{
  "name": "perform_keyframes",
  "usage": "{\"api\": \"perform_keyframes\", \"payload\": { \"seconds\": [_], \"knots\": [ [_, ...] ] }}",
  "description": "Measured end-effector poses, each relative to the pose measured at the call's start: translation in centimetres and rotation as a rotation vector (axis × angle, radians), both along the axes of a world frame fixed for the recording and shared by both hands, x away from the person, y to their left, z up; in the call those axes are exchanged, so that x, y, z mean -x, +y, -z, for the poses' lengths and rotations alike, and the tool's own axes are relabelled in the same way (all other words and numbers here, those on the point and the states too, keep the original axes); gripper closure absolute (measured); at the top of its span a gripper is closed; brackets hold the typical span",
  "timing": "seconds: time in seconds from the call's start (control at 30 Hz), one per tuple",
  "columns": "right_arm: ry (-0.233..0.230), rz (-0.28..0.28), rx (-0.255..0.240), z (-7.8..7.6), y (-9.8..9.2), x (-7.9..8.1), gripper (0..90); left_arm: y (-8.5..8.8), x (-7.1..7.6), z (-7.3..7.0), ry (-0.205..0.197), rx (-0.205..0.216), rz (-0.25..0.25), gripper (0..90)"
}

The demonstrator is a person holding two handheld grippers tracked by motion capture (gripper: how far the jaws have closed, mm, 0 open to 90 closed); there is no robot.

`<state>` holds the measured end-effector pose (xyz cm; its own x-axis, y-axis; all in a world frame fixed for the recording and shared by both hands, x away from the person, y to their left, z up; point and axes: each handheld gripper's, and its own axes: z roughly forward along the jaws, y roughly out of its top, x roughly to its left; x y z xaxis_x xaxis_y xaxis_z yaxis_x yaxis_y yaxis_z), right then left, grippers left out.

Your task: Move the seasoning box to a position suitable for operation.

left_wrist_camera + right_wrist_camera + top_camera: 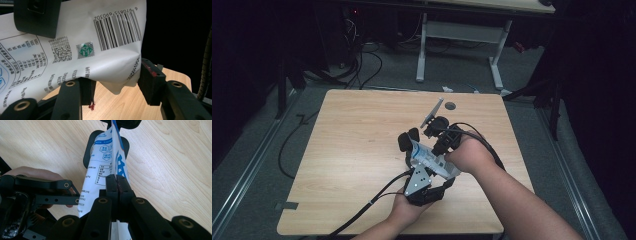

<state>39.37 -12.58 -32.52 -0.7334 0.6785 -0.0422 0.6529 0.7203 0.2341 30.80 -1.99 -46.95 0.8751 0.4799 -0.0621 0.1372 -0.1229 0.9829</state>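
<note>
Printed white-blue pouch (428,159) held off table (352,150), between both your grippers, mid-table. Right gripper (116,181): jaws fully closed, pinching pouch edge. Left gripper (115,80): jaws about half open, spanning pouch's barcode end; right pad touches crumpled corner, firm grip hard to confirm. Judgement: pickup done, two-handed hold set; tearing or opening pouch appears left.

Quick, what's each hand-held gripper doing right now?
Left hand-held gripper: jaws around the pouch, grip cannot be told.
Right hand-held gripper: shut on the pouch's edge.
</note>
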Motion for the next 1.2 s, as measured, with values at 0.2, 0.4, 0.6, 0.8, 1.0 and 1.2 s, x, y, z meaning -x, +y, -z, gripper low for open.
{"api": "perform_keyframes", "payload": {
  "seconds": [0.2, 0.4, 0.6, 0.8, 1.0, 1.2],
  "knots": [
    [0.0, -0.007, 0.001, 0.02, 0.06, -0.05, 89.8, 0.08, -0.01, 0.02, -0.001, 0.0, 0.0, 52.4],
    [0.003, -0.005, 0.0, 0.08, 0.11, -0.03, 89.8, 0.16, 0.01, 0.14, -0.002, -0.001, 0.0, 52.5],
    [0.003, -0.001, -0.002, 0.08, 0.22, -0.01, 89.8, 0.2, -0.01, 0.05, 0.0, 0.002, -0.003, 52.5],
    [0.003, -0.012, 0.002, 0.07, 0.33, -0.12, 89.8, 0.22, -0.01, -0.02, 0.004, 0.009, -0.003, 52.4],
    [0.004, -0.008, 0.003, 0.15, 0.51, -0.05, 89.8, 0.44, 0.04, 0.24, -0.001, 0.001, -0.004, 52.4],
    [0.007, -0.014, 0.001, 0.28, 0.32, 0.1, 89.8, 0.55, 0.21, 0.64, 0.0, -0.003, 0.001, 52.5]
  ]
}}
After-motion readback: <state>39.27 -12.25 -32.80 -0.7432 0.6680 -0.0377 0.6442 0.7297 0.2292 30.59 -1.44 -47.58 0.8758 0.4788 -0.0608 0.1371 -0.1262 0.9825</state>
